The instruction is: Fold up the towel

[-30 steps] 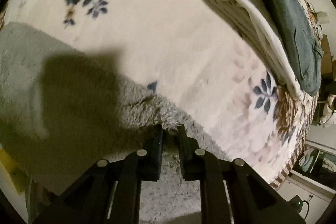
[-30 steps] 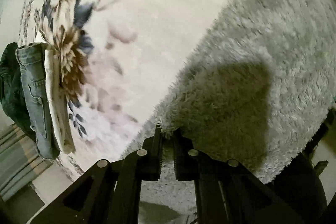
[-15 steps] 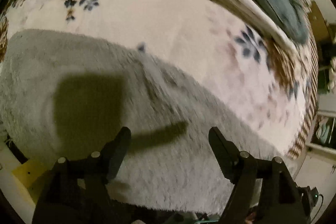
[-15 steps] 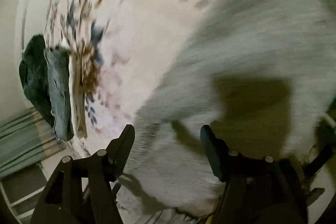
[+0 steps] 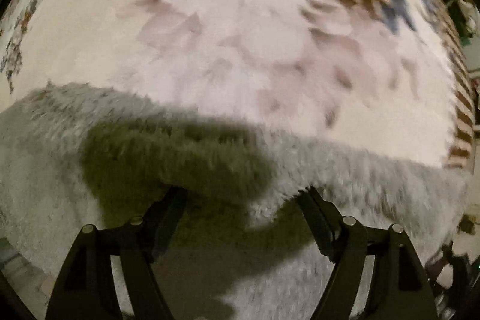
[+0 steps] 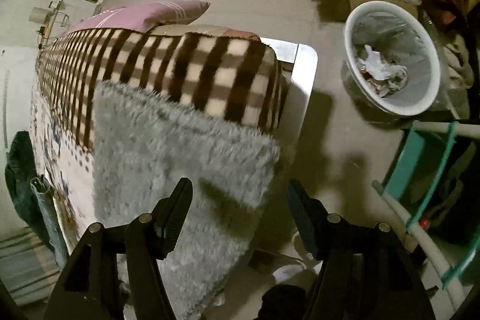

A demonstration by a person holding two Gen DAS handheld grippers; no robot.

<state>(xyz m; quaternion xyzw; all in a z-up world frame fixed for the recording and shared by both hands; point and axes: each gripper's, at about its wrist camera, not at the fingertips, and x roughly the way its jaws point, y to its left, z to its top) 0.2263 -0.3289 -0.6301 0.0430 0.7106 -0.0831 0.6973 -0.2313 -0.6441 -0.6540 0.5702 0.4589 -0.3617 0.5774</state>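
Beneath the left gripper (image 5: pixel 243 194), jaws apart and gripping nothing, the grey towel (image 5: pixel 345 170) is spread on the floral bedspread (image 5: pixel 240 50). Its corner (image 6: pixel 258 152) is seen below the right gripper (image 6: pixel 238 191), jaws likewise apart.

The towel (image 6: pixel 168 152) is a pale grey, long-piled shaggy cloth lying flat on a bed, over a floral cream blanket and against its brown checked border. One corner reaches the bed's end edge. In the left wrist view the towel (image 5: pixel 345 170) shows a raised near edge, perhaps a folded-over layer, though motion blur makes that uncertain.
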